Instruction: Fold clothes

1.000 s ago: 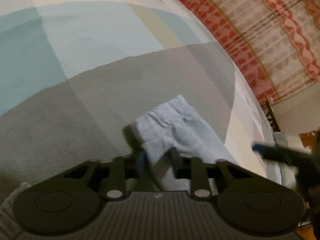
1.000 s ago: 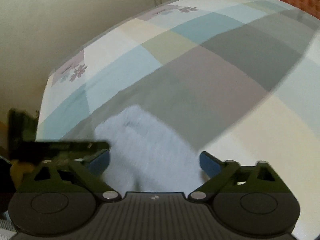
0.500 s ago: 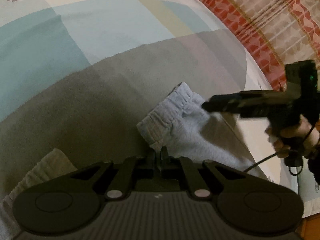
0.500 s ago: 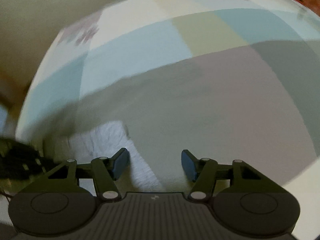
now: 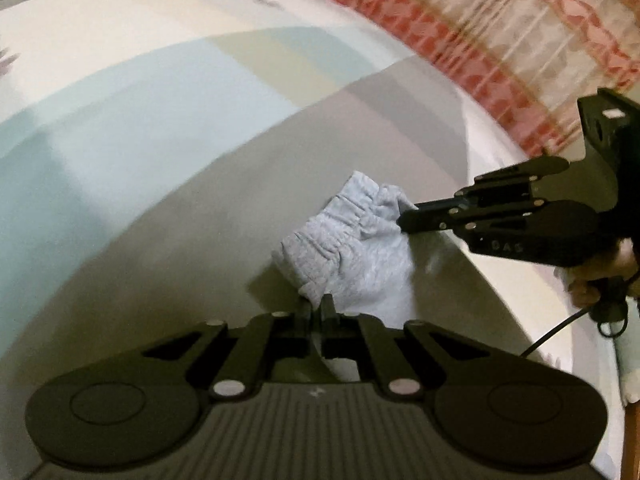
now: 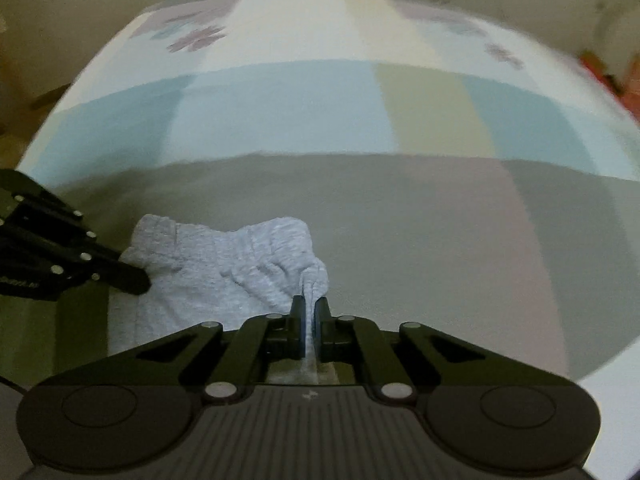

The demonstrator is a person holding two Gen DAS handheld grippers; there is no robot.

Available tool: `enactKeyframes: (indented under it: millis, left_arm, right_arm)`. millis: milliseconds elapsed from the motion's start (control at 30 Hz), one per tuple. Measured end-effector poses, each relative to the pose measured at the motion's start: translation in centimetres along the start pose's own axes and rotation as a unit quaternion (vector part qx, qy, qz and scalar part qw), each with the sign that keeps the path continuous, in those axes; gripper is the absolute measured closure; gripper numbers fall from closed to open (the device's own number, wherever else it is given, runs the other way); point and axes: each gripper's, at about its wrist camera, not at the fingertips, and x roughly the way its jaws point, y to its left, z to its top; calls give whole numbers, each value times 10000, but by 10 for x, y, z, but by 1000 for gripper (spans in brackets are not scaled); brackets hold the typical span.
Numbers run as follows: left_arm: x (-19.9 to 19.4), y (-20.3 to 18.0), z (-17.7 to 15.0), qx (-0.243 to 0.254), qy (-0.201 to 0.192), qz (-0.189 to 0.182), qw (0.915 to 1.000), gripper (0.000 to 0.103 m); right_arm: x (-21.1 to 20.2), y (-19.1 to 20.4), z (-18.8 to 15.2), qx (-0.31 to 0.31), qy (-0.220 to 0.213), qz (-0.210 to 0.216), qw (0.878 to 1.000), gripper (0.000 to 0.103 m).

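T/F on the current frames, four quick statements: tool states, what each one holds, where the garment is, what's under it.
1. The left tool is shut on the grey garment. True.
2. The right tool is open and apart from the cloth. False: it is shut on the garment's gathered edge.
3. The garment lies over the grey patch of the bedsheet. True.
4. Both tools grip the same corner. False: they hold opposite ends of the gathered edge.

Pale heathered grey garment (image 5: 360,248) with a gathered waistband, sitting on a grey block of the bedsheet (image 6: 400,220). Far side, the sheet runs pale blue, teal, yellow-green and cream, purple flower prints (image 6: 196,38) at far left. Red-and-beige patterned blanket (image 5: 500,40) far right. Both grippers black.
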Motion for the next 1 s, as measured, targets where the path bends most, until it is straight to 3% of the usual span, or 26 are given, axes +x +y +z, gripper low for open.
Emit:
enactKeyframes:
  millis: [167, 267, 367, 500, 633, 767, 900, 1000]
  left_arm:
    - [41, -16, 49, 361, 6, -446, 9984, 101]
    - [66, -26, 65, 479, 37, -612, 9970, 97]
    - [73, -26, 68, 486, 174, -330, 9981, 86]
    - [56, -16, 64, 529, 102, 53, 9985, 93]
    - [41, -19, 61, 788, 32, 306, 9964, 92]
    - [39, -57, 47, 1645, 84, 73, 9863, 81]
    - [46, -104, 22, 2350, 328, -341, 9709, 74]
    - [49, -137, 0, 2726, 478, -693, 9584, 71]
  right_arm:
    - [-3, -38, -2, 309, 19, -728, 9969, 97]
    - [1, -67, -9, 873, -3, -945, 9917, 96]
    - [0, -87, -17, 1501, -134, -1073, 9827, 89]
    - [-27, -94, -35, 1950, -520, -1264, 9712, 68]
    - [-58, -93, -71, 2185, -429, -1480, 9636, 68]
    - [-90, -89, -128, 2456, -17, -1830, 9519, 68]
    - [-121, -86, -202, 3013, 417, -2016, 9310, 68]
    - [-128, -75, -231, 3081, 521, -1935, 9300, 68]
